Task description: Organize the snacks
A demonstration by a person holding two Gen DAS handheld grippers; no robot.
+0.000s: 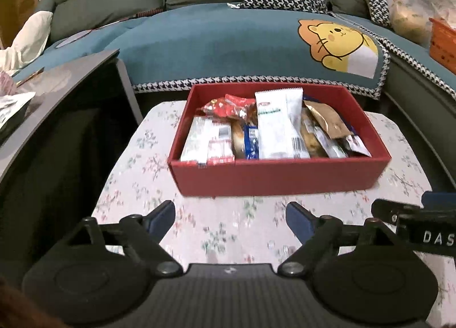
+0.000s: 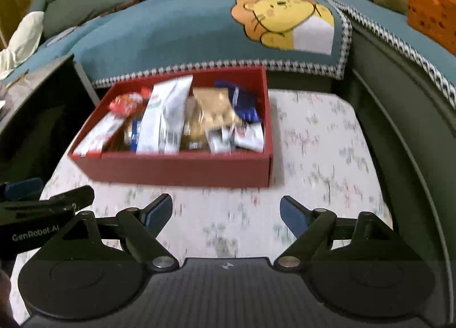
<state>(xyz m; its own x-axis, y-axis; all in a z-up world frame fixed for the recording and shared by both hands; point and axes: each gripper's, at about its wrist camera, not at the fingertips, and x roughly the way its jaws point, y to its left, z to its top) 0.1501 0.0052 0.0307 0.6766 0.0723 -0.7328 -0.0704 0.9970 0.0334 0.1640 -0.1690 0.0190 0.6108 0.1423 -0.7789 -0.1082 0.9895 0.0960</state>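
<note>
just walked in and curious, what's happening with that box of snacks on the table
A person is tidying snacks with a handheld gripper in each hand. The red cardboard box sits on the floral-cloth table, filled with wrapped snack packets standing in a row. Both the left gripper and the right gripper are open and empty, hovering over the cloth in front of the box, touching nothing.

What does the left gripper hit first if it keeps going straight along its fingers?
Probably the floral tablecloth just short of the red box; the left gripper is open and empty. Depth is unclear, so it might reach the box's near wall.
</note>
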